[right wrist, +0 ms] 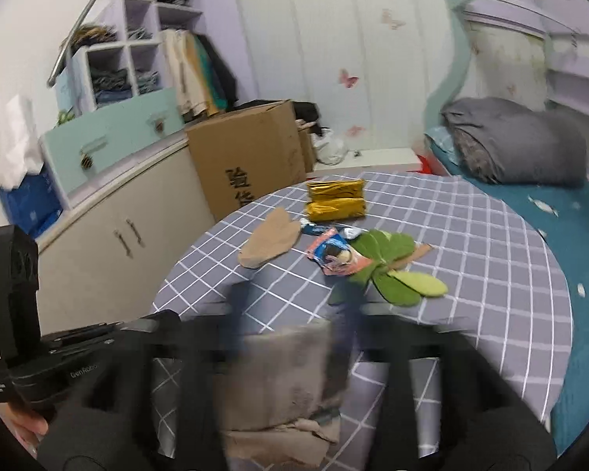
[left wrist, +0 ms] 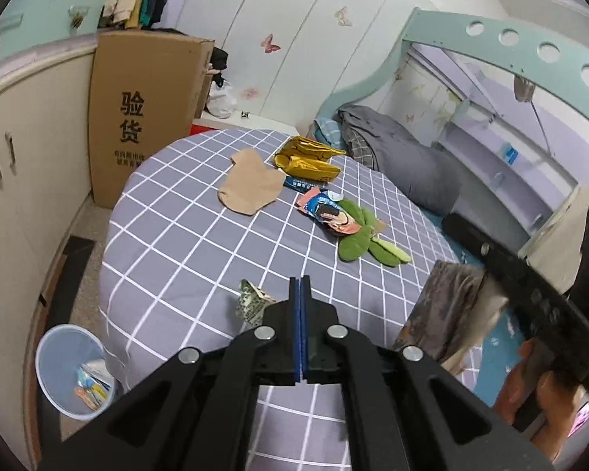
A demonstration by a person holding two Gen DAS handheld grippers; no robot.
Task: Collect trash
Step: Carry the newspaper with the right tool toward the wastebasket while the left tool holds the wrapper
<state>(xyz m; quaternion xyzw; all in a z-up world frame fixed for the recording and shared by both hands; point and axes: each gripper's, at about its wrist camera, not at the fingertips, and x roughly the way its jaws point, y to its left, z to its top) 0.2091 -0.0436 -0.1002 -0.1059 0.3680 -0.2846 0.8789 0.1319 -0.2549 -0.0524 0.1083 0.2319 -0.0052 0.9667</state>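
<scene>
Left and right wrist views of a bed covered with a grey checked sheet (left wrist: 200, 243).

The left gripper (left wrist: 301, 286) stood with its blue-lined jaws fully together and nothing between them, poised above the near part of the sheet. A small crumpled paper scrap (left wrist: 252, 302) lay on the sheet just to the left of its fingers.

The right gripper (right wrist: 290, 314) was blurred; its jaws stood apart, and a grey-brown crumpled piece (right wrist: 282, 376) lay between them. Whether the pads still pressed on that piece could not be told.

Further up the sheet lay the remaining litter: a gold foil wrapper (left wrist: 308, 159), a small blue packet (left wrist: 300, 185) just below it, and a red-and-blue snack wrapper (left wrist: 328, 212) resting against a green plush toy (left wrist: 357, 239). A beige sock (left wrist: 249, 188) lay to the left of the foil wrapper.

Containers: a pale blue waste bin (left wrist: 51, 357) stood on the floor beside the bed's near left corner. It held several wrappers (left wrist: 92, 384), white, blue and orange, gathered at the bottom; most of its volume was unfilled. A tall cardboard box (left wrist: 145, 117) printed with black characters stood upright between the bed and a cream cabinet (left wrist: 27, 180); its contents could not be seen.

A folded grey quilt (left wrist: 404, 161) lay at the far end of the bed.
</scene>
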